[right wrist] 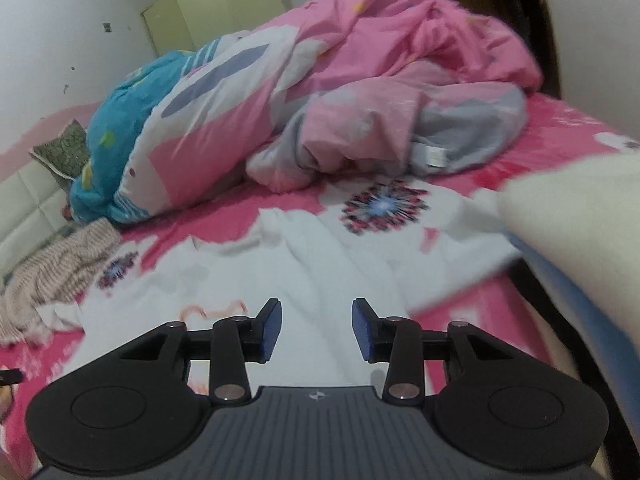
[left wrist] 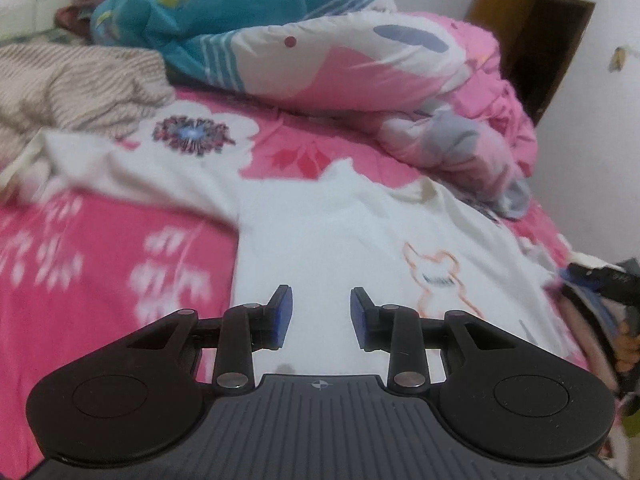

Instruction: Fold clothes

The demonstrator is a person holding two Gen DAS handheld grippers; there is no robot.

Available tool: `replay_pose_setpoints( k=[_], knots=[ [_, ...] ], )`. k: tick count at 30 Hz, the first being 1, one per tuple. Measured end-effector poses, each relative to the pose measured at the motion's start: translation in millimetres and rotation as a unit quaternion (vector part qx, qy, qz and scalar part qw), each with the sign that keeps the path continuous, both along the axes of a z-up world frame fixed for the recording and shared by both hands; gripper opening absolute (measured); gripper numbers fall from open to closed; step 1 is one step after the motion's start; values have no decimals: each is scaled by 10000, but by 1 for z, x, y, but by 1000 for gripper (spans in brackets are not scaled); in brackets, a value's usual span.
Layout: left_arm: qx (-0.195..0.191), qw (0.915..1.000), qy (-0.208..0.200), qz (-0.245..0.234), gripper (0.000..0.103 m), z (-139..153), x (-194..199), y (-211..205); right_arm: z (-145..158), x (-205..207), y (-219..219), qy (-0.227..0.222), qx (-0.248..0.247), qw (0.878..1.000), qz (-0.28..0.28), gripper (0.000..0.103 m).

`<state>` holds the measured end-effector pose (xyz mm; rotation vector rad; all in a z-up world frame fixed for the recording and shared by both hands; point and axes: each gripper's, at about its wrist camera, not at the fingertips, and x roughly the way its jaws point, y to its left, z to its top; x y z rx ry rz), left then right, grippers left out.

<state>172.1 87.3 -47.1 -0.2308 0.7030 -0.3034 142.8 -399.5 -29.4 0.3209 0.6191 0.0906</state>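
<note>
while both grippers hung over the bed, neither had anything between its jaws. the left gripper (left wrist: 321, 318) had its jaws apart, blue pads (left wrist: 283, 316) facing each other across a bare gap, and through that gap showed the white t-shirt (left wrist: 320, 240), which lay spread flat on the pink flowered sheet (left wrist: 80, 248) directly beneath and ahead of the jaws. an orange line drawing of an animal (left wrist: 436, 276) sat on the shirt just to the right of the right jaw, and one sleeve (left wrist: 120, 168) stretched away ahead and to the left of the left jaw. farther ahead, well beyond the jaws, a rumpled pink, white and teal quilt (left wrist: 320, 60) was heaped across the bed, with a beige striped cloth (left wrist: 72, 88) bunched off to the far left. the right gripper (right wrist: 316, 330) likewise had its jaws parted and empty, pads clear of any fabric; the same shirt (right wrist: 320, 264) lay wrinkled under and ahead of them, its print blurred just left of the left jaw. ahead of those jaws rose the quilt (right wrist: 280, 92), the striped cloth (right wrist: 60, 264) lay far to the left, and a pale, blurred sleeve of the person (right wrist: 580, 232) filled the space to the right of the right jaw.
</note>
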Motion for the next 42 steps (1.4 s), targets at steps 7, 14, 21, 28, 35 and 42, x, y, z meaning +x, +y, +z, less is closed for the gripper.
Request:
replay_pose_setpoints(
  k=[7,14,21,28,35,42],
  knots=[
    [333,9993,14,185,32,-28,94,-19,-6,124,21,-37,-287,9971,706,58],
    [-220,9985,129,488,32,-68,102,-14,-16,227,92,214,5,9840,1768,62],
    [-538,9970,-64,544,32,-85,86,-3,-41,323,190,1192,-92,9641,2371,66],
    [-575,9970,-96,511,32,-89,84,-3,-56,367,253,2268,-536,9483,2156,64],
    [-207,9979,-164,584,32,-89,77,-8,-60,363,265,1842,-715,9622,1875,9],
    [190,9974,-222,662,32,-88,72,-15,-50,337,225,437,-147,9901,1324,7]
  ],
)
